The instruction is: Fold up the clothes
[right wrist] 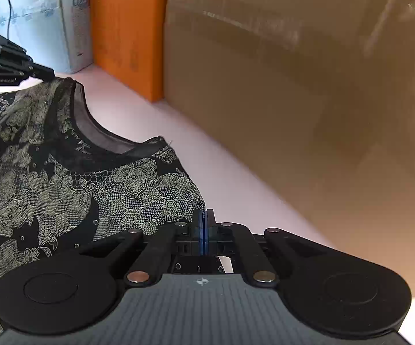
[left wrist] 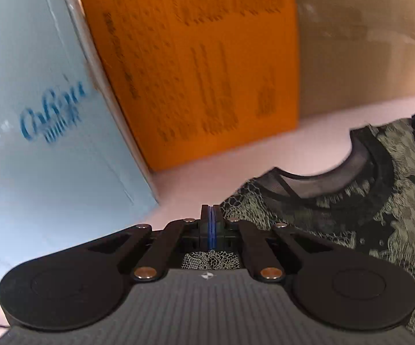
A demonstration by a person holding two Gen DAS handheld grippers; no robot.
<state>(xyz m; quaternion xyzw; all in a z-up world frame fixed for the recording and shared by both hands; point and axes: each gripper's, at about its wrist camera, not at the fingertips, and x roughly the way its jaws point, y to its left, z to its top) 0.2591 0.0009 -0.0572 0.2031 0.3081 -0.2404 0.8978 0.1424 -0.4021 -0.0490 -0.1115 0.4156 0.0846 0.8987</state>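
Both jaws are pressed together, our left gripper and right gripper each pinching a shoulder of the lace top, spread near the counter's back edge; we judge keeping even tension prevents wrinkles

Left gripper, jaws pressed together, blue pads touching; lace-print fabric shows just beneath and behind them, though whether it is pinched cannot be told. Garment, black with pale lace pattern, lies to the right on the pale worktop, its sheer neckline curving open. Blue box, orange box and brown carton stand behind.
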